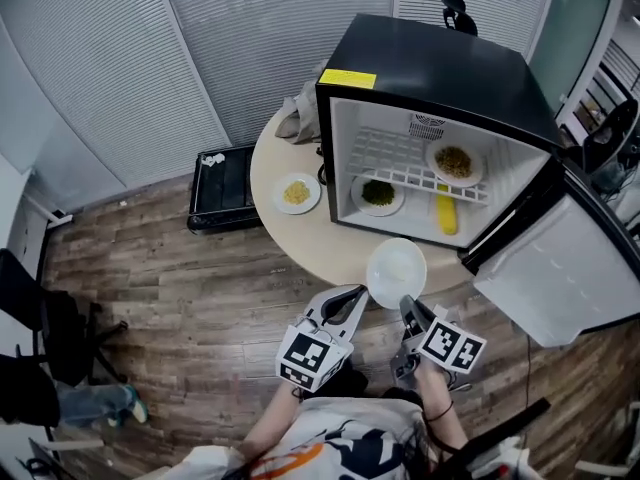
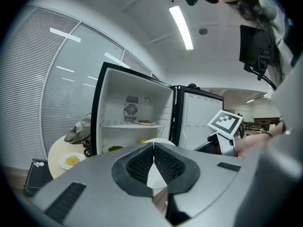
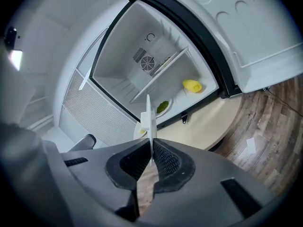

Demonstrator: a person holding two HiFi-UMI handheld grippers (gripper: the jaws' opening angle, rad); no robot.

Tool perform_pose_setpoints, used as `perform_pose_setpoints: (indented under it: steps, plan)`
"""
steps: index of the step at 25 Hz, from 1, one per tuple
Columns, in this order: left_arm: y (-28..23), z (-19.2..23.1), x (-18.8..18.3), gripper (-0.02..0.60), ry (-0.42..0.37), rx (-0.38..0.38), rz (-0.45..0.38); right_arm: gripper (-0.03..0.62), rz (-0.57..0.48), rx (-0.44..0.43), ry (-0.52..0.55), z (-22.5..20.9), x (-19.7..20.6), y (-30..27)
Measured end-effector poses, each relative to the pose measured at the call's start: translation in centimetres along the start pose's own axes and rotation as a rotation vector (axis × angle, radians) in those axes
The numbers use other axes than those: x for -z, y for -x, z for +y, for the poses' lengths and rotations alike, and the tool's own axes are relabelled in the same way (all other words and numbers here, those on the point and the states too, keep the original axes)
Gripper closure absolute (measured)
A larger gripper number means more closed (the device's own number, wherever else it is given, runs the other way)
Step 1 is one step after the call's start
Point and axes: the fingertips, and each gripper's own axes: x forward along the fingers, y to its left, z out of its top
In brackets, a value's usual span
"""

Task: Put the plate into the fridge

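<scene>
L gripper (image 2: 154,146) jaws are pinched together on the near rim of the white plate (image 1: 396,272). R gripper (image 3: 150,144) jaws clamp the rim too, w/ the plate edge-on btwn the pads. So we carry it w/ both, L on the near-left edge, R on the near-right. The plate is empty, looks roughly level from the head view, and sits over the table (image 1: 300,238) near edge.

The open fridge (image 1: 440,78) lies straight ahead of both jaws, door (image 1: 560,268) swung off to the R. Its floor holds a dish of greens (image 1: 378,193) and a yellow item (image 1: 446,211); the wire shelf (image 1: 400,163) holds another dish (image 1: 454,161). We judge the next move is a straight push fwd, and neither hand is clearly nearer.
</scene>
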Motion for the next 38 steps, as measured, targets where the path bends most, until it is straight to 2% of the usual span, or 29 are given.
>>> perform_pose_setpoints:
  steps: [4, 13, 27, 38]
  plan:
    - [-0.7, 0.8, 0.4, 0.569, 0.015, 0.040, 0.007, 0.568, -0.019, 0.024, -0.034, -0.2, -0.1, -0.4]
    - [-2.2, -0.5, 1.3, 0.569, 0.035, 0.125, 0.029, 0.568, -0.035, 0.072, -0.103, -1.8, -0.4, -0.1]
    - [-6.3, 3.0, 0.3, 0.568, 0.001, 0.105, 0.047, 0.568, -0.066, 0.065, -0.207, -4.1, -5.0, -5.3]
    - [-10.7, 3.7, 0.5, 0.569, -0.014, 0.149, 0.085, 0.568, -0.072, 0.069, -0.391, -7.9, -7.7, -10.2]
